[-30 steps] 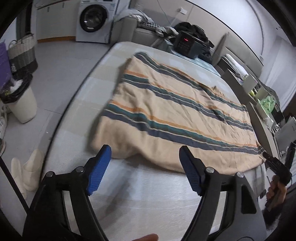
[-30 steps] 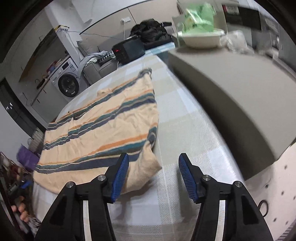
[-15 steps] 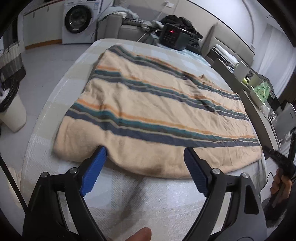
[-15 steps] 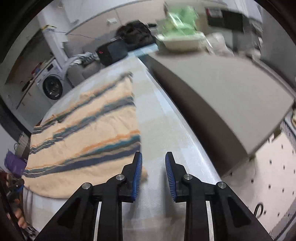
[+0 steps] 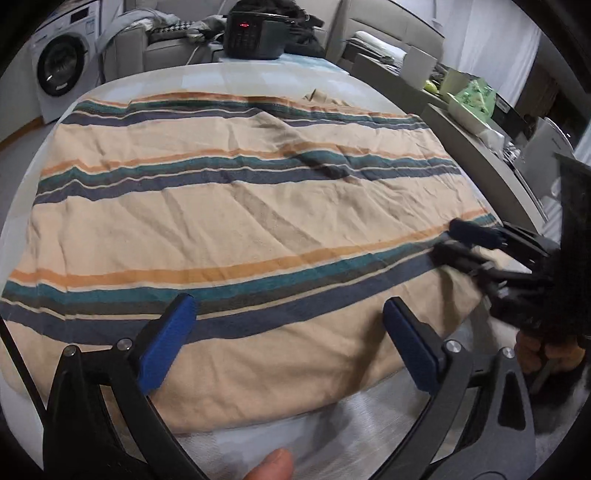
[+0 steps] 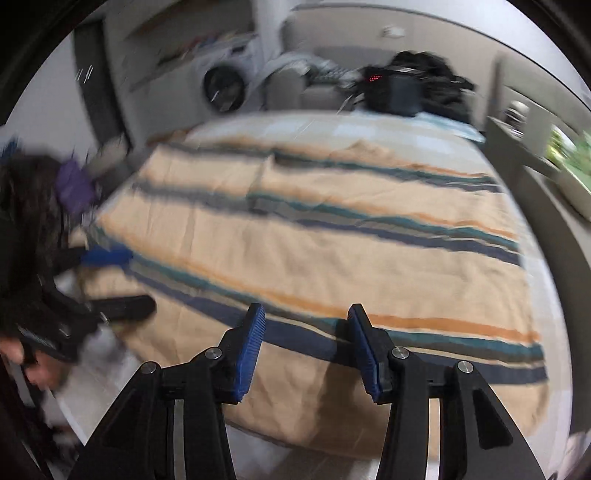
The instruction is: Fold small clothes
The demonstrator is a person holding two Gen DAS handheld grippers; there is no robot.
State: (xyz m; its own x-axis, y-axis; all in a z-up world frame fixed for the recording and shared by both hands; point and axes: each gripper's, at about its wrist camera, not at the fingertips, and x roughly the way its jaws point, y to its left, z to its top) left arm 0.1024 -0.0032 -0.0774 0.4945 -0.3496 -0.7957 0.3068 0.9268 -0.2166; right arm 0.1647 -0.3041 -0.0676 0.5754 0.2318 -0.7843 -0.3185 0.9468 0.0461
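Observation:
A beige garment (image 5: 258,206) with teal, navy and orange stripes lies spread flat on the pale table (image 5: 332,435). My left gripper (image 5: 284,325) hangs over its near hem, jaws opening wide, with cloth below them but not pinched. In the left wrist view my right gripper (image 5: 448,240) reaches in at the garment's right edge. The blurred right wrist view shows the same garment (image 6: 332,240), with my right gripper (image 6: 306,328) over the near striped hem. Its jaws are opening and its pads press on nothing. My left gripper (image 6: 122,282) shows at the garment's left edge.
A black appliance (image 5: 255,31) with a red display stands at the table's far end. A washing machine (image 5: 61,70) is at the back left. A grey counter (image 5: 480,155) runs along the right with a white bowl (image 5: 469,110). A hand (image 5: 543,350) holds the right gripper.
Both grippers have moved in over the garment's near hem. The left jaws have spread wider. The right gripper narrowed, then reopened, and swung from the bare table beside the counter to above the cloth.

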